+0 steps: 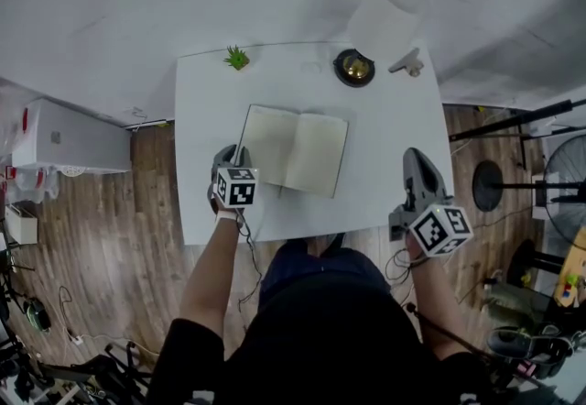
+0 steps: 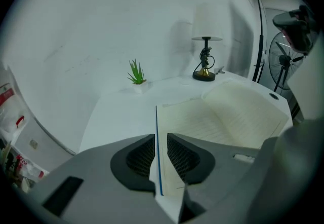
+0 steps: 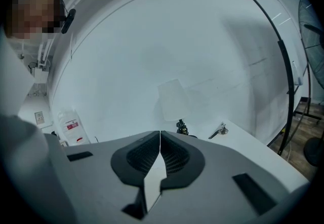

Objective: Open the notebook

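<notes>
Loosely left gripper (image 2: 161, 147) straddles edge of open notebook (image 1: 293, 151); right gripper (image 3: 160, 144) closed, apart.

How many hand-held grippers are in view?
2. The left hand-held gripper is at the left edge of the open notebook, jaws slightly apart around it. The right hand-held gripper is over the table, right of the notebook, jaws together, empty. None hidden, apparently.

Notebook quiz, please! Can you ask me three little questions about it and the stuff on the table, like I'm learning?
1. True or false: the notebook lies open on the white table.
2. Which gripper has the notebook's edge between its jaws? A: left gripper. B: right gripper.
3. In the head view, what green thing stands left of the lamp?

Key: 1 true. 2 A. 3 the small plant.
</notes>
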Available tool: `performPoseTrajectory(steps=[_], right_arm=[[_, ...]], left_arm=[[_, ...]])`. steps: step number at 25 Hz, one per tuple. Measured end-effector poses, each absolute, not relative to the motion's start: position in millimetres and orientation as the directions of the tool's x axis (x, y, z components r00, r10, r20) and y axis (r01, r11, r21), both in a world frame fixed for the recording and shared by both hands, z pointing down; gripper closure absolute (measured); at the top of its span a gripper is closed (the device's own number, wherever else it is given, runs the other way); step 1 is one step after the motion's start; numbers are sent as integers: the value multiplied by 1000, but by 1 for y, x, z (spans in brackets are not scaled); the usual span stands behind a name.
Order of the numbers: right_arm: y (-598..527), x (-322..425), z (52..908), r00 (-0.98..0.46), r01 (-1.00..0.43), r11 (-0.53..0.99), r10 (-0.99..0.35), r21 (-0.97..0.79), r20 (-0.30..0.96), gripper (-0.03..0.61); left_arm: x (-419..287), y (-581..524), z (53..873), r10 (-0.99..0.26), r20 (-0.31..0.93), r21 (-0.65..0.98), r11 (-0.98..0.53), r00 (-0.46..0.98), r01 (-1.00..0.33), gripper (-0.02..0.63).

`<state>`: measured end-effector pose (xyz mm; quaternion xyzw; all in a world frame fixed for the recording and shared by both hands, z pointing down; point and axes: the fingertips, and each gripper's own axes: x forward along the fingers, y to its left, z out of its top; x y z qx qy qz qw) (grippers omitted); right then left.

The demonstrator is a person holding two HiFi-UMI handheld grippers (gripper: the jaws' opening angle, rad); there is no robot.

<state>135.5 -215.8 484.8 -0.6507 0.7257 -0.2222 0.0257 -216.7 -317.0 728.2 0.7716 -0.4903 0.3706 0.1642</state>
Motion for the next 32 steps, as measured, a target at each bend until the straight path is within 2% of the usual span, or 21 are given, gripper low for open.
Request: performPoseTrajectory(steps=[14,19,24,32], right_arm=[[-236,142,465,-290,-908,212,-941,-362,175,572],[-241,158,443,-250,-945,213,-960,-248,129,572],[-249,159,417,-286,-951,271,-954,-148,93,574],[-258,159,360,-314,-948,316,-949,-41,-41,574]], left_arm=[[-178,-299,613,-758,573,5,-377,311,-926,541],[-161,-293,548,-817,467,41,-361,337,-932,546],[-138,-287,487,-854,352,113,-368,383,-923,557],[-115,-288,396,-898,169,79,-398,406,-914,565]])
